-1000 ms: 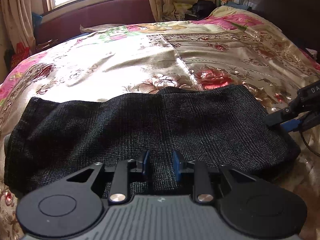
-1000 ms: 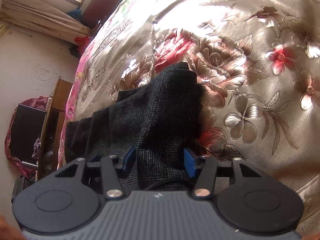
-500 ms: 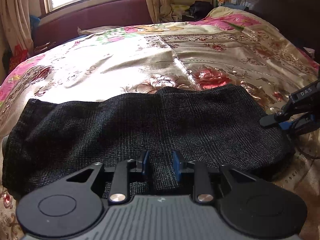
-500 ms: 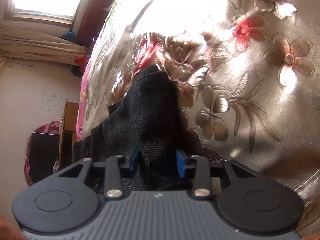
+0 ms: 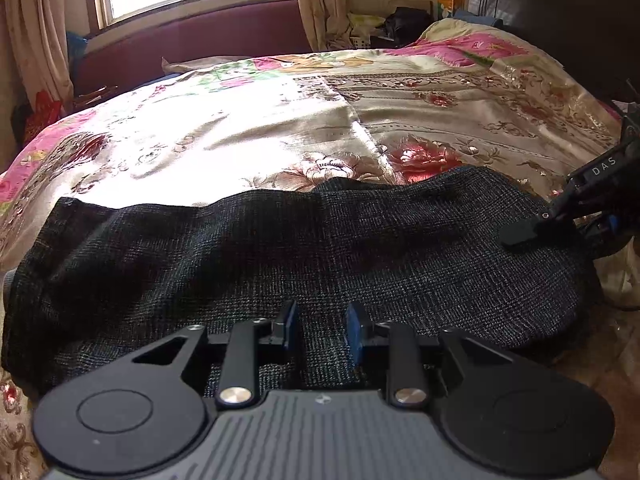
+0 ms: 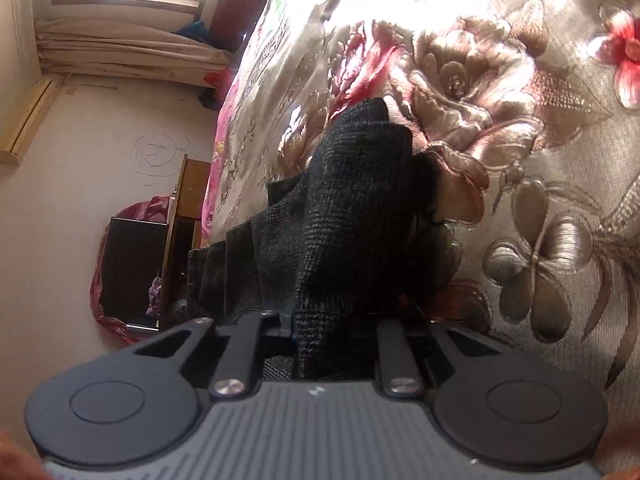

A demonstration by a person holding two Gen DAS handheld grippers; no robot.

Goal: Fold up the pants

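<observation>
Dark grey woven pants point(image 5: 280, 256) lie folded in a long band across the near side of the bed. My left gripper point(image 5: 318, 330) is shut on the near edge of the pants, with cloth between its blue pads. My right gripper point(image 6: 332, 332) is shut on the right end of the pants point(image 6: 352, 208) and has lifted it into a bunched ridge. The right gripper also shows at the right edge of the left wrist view point(image 5: 560, 224), over the cloth's end.
The bed wears a shiny floral bedspread point(image 5: 280, 120). A dark headboard point(image 5: 560, 12) is at the right, a maroon bench and window point(image 5: 192, 36) behind. A wooden cabinet point(image 6: 180, 216) and a dark box stand by the wall beside the bed.
My right gripper has closed on the right end of the pants and raised it, moving in over the cloth. My left gripper holds the near edge as before.
</observation>
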